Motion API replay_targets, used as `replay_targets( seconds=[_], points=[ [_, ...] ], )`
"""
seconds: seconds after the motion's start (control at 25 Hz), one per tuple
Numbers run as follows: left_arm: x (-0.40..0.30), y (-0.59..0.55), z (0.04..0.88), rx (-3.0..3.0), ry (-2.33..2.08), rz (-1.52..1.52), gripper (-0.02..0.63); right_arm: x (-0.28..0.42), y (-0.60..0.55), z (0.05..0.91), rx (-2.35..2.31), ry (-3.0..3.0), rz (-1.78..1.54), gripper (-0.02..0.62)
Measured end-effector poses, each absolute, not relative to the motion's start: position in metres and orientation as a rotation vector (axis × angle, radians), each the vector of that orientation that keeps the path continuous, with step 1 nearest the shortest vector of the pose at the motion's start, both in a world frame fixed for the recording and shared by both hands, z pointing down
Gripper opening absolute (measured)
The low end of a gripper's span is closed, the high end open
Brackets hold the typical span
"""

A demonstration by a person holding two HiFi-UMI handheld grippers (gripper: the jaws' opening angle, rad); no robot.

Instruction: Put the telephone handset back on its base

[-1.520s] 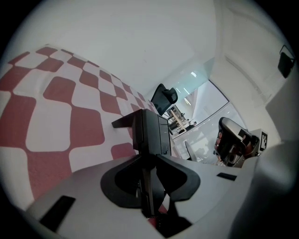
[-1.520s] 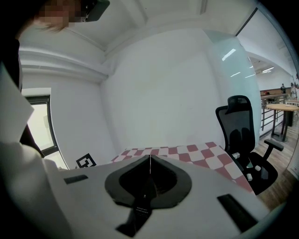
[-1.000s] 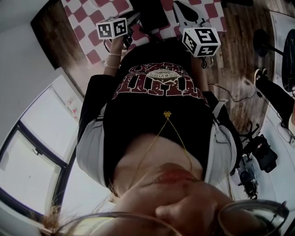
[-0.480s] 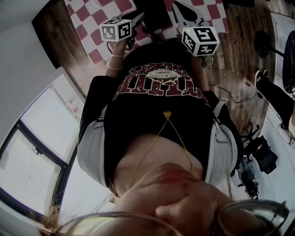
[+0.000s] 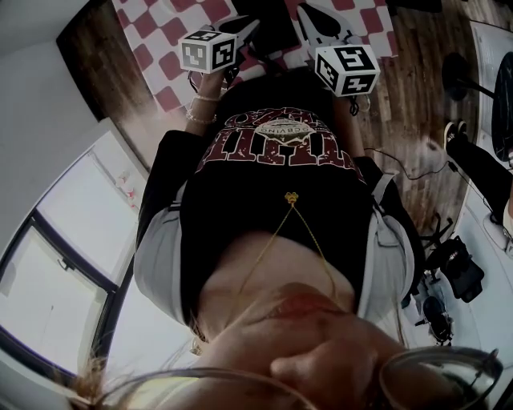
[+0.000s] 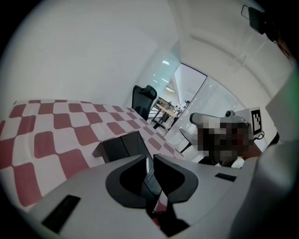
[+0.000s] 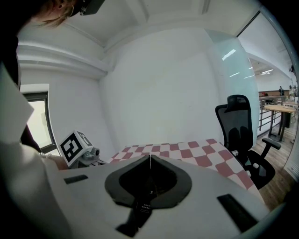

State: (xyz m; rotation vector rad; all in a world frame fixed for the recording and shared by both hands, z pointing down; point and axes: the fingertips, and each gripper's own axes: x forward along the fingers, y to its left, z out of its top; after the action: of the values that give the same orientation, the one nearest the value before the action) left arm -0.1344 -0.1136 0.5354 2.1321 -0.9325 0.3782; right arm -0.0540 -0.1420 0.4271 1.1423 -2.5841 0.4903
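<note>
**Left jaws closed on the handset above the checked cloth**

The checked cloth [image 6: 60,135] filled the left of the left gripper view. Over it, the left gripper [image 6: 150,159] had just been closing its jaws. They stood at a narrow gap, pinching the near end of the black handset [image 6: 122,147] between the pads. The handset's long axis ran away from the jaws, out over the cloth and slanting up to the left in that view. Its flat top face showed, and its far end pointed at the cloth's far edge. Which end was the earpiece could not be told.

In the head view, a dark shape [image 5: 264,24] lay on the cloth between the two grippers. Whether it was the base, and what sat in its cradle, could not be made out there.

Further right, the right gripper [image 7: 149,162] hung at the cloth's near edge with its jaws pressed together, only a thin seam between them and nothing held. Beyond the cloth's right corner stood a black office chair [image 7: 240,126].
</note>
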Motion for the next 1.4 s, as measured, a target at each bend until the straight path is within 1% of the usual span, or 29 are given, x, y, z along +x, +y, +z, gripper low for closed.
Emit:
replay_targets(
  seconds=[0.24,0.56,1.2,1.4],
  points=[
    [-0.128,-0.119,0.517,2.183,-0.931,0.351,0.029,-0.059,-0.142,0.426,1.122,-2.593,0.490,0.020],
    [-0.128,-0.119,0.499,2.258,-0.938,0.388,0.012,-0.072,-0.140,0.423,1.079,-2.613,0.487,0.020],
    [-0.129,-0.122,0.458,2.388,-1.022,0.452,0.011,-0.092,-0.138,0.403,1.011,-2.679,0.450,0.020],
    [-0.133,-0.124,0.448,2.404,-1.060,0.449,0.011,-0.099,-0.135,0.398,0.976,-2.720,0.505,0.020]
  ],
)
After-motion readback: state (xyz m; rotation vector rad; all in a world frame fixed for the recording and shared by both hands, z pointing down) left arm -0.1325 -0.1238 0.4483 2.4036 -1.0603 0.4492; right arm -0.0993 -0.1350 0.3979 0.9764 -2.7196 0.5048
